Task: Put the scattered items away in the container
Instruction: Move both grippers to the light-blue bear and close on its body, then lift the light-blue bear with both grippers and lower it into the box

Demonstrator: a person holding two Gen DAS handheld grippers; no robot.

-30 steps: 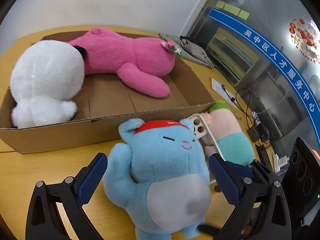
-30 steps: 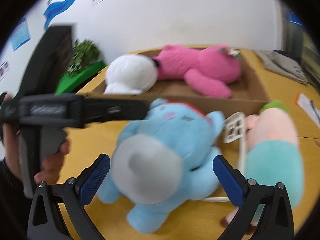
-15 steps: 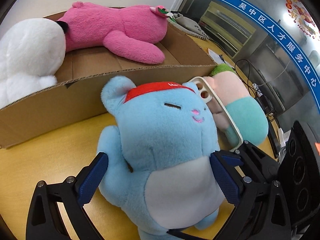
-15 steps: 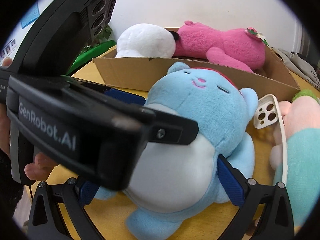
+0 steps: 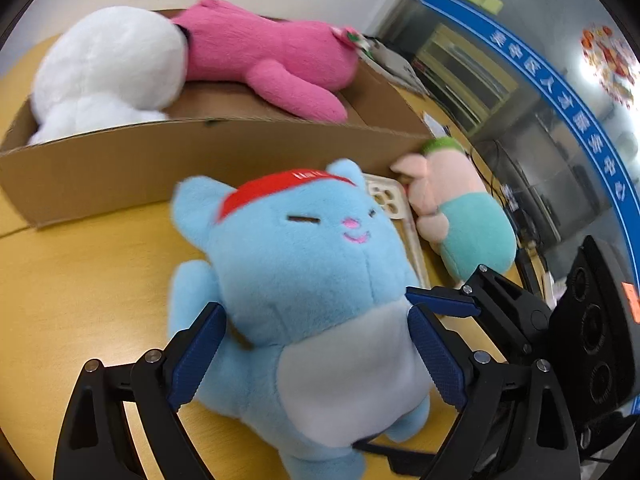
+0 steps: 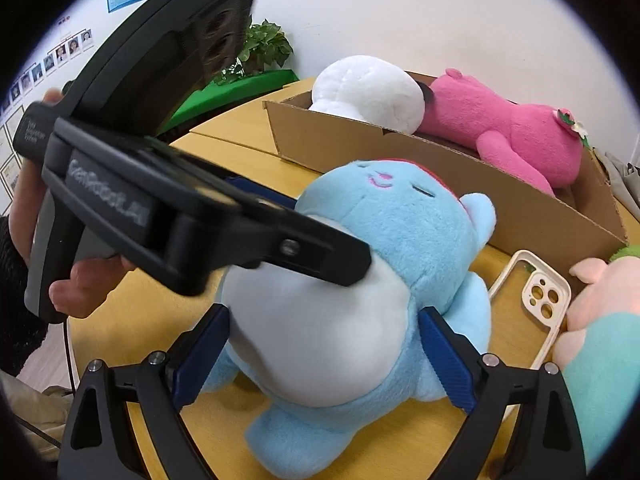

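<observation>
A blue plush [image 5: 304, 272] with a red cap lies on its back on the yellow table, just in front of the cardboard box [image 5: 200, 152]. My left gripper [image 5: 314, 316] straddles its body; the jaws are closing and both blue pads touch its sides. From the other side, my right gripper [image 6: 324, 312] also spans the blue plush [image 6: 400, 232], jaws closing, pads against the white belly. One of the left gripper's fingers [image 6: 320, 252] crosses the plush's chest. A pink plush [image 5: 272, 52] and a white plush [image 5: 108, 68] lie inside the box.
A cream phone case [image 5: 386, 200] and a pink-and-teal plush [image 5: 468, 216] lie on the table right of the blue plush, near the box corner. A hand [image 6: 80, 280] holds the left gripper's handle. Beyond the table stands a potted plant [image 6: 264, 48].
Both grippers have come down and in around the blue plush, which now fills the gap between each pair of pads. The jaws have narrowed slightly. The right view has rolled.
</observation>
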